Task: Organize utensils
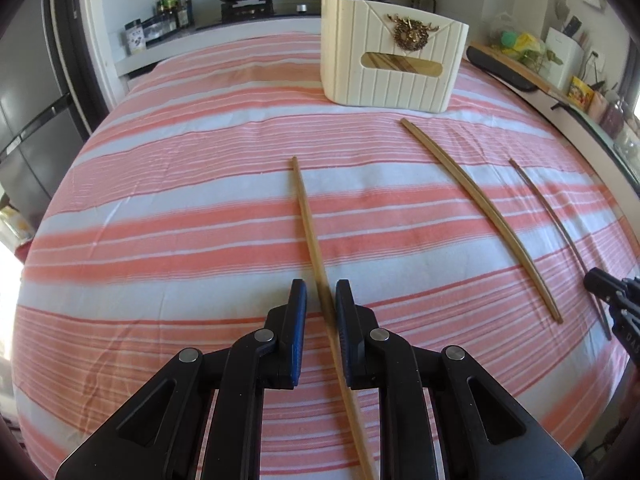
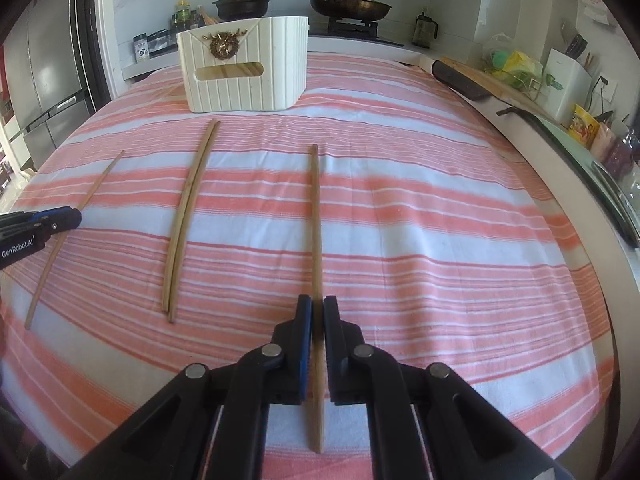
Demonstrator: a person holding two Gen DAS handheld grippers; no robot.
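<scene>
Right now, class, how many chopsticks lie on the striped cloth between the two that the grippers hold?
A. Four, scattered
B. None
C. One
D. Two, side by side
D. In the right wrist view, a pair of chopsticks lies side by side on the striped cloth, between the chopstick in the right gripper and the thin one at the left gripper.

Both wrist views tilt down, close over shared striped cloth (image 1: 200,200).
</scene>
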